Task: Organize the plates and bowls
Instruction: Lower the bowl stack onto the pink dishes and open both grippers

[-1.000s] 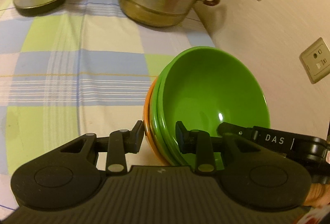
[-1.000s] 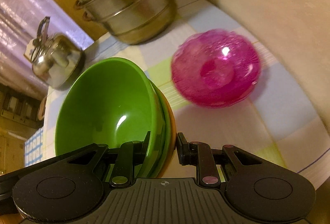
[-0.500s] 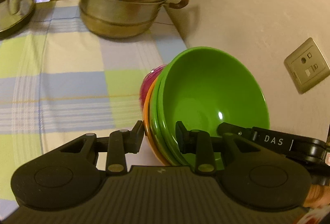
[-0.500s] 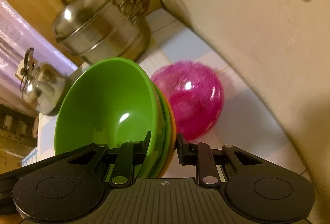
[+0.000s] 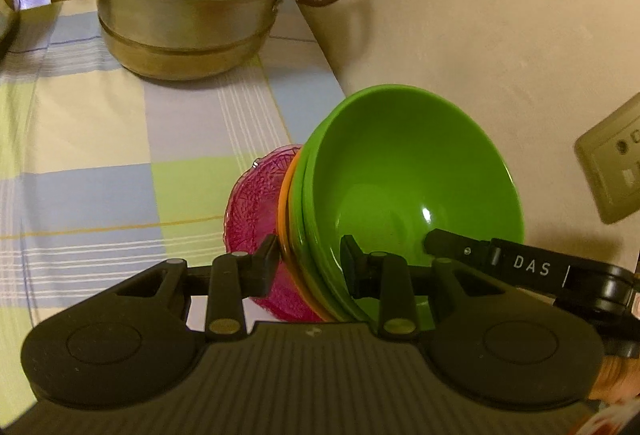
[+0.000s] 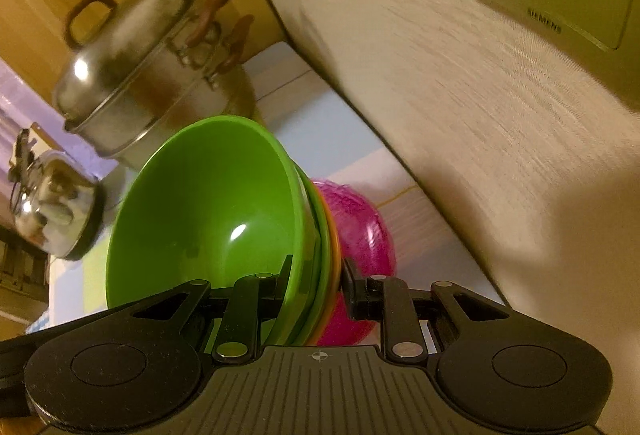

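A nested stack of bowls, green ones point(image 5: 404, 187) inside an orange one point(image 5: 285, 203), is held tilted above the checked tablecloth. My left gripper point(image 5: 309, 262) is shut on one side of the stack's rim. My right gripper point(image 6: 317, 277) is shut on the opposite side; the green bowl point(image 6: 208, 211) and the orange rim point(image 6: 335, 247) show there too. A pink patterned glass bowl point(image 5: 252, 207) sits on the cloth directly under and behind the stack, close to the wall; it also shows in the right wrist view point(image 6: 360, 231). I cannot tell whether the stack touches it.
A large steel steamer pot point(image 5: 192, 3) stands at the back of the table, also in the right wrist view point(image 6: 148, 75). A steel kettle point(image 6: 52, 203) stands to the left. The wall point(image 5: 480, 55) with sockets point(image 5: 612, 163) runs along the table's right edge.
Both grippers carried the bowl stack toward the wall and the steamer pot. The pink bowl, earlier apart to the right, now lies right under the stack.
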`<state>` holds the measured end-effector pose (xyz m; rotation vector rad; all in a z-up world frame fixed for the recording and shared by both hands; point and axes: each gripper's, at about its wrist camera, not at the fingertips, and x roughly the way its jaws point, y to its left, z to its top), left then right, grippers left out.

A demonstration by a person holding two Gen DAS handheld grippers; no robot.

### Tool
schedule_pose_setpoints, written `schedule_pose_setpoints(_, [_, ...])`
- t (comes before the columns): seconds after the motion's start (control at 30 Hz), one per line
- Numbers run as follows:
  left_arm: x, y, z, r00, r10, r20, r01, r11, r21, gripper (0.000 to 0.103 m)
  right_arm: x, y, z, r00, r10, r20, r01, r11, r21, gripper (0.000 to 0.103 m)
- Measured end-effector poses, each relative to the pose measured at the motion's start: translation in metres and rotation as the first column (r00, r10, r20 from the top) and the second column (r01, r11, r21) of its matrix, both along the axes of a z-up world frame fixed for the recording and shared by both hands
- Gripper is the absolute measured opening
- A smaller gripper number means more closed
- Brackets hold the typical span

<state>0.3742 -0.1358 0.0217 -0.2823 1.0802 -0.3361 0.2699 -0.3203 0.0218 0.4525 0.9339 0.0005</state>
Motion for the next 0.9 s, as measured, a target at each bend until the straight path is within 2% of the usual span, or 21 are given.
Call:
schedule_pose_setpoints(0.2, [0.014, -0.001, -0.024, 0.999, 0.007, -0.031, -0.006, 1.000, 0.009, 0.028, 0.013, -0.004, -0.021, 0.999, 0.001, -0.033, -0.001, 1.000, 0.005, 0.023])
schedule_pose_setpoints(0.4, [0.022, 0.002, -0.041, 0.999, 0.013, -0.043, -0.012, 1.000, 0.014, 0.028, 0.028, -0.002, -0.027, 0.998, 0.008, -0.058, -0.007, 1.000, 0.011, 0.023])
schedule_pose_setpoints(0.7, [0.029, 0.003, -0.052, 0.999, 0.018, -0.051, -0.018, 1.000, 0.006, 0.028, 0.037, -0.002, -0.035, 0.997, -0.007, -0.082, 0.008, 1.000, 0.009, 0.023])
schedule_pose_setpoints(0.9, [0.027, 0.006, -0.055, 0.999, 0.028, -0.033, -0.028, 1.000, -0.013, 0.029, 0.036, 0.002, -0.037, 0.998, 0.006, -0.067, -0.008, 1.000, -0.017, 0.023])
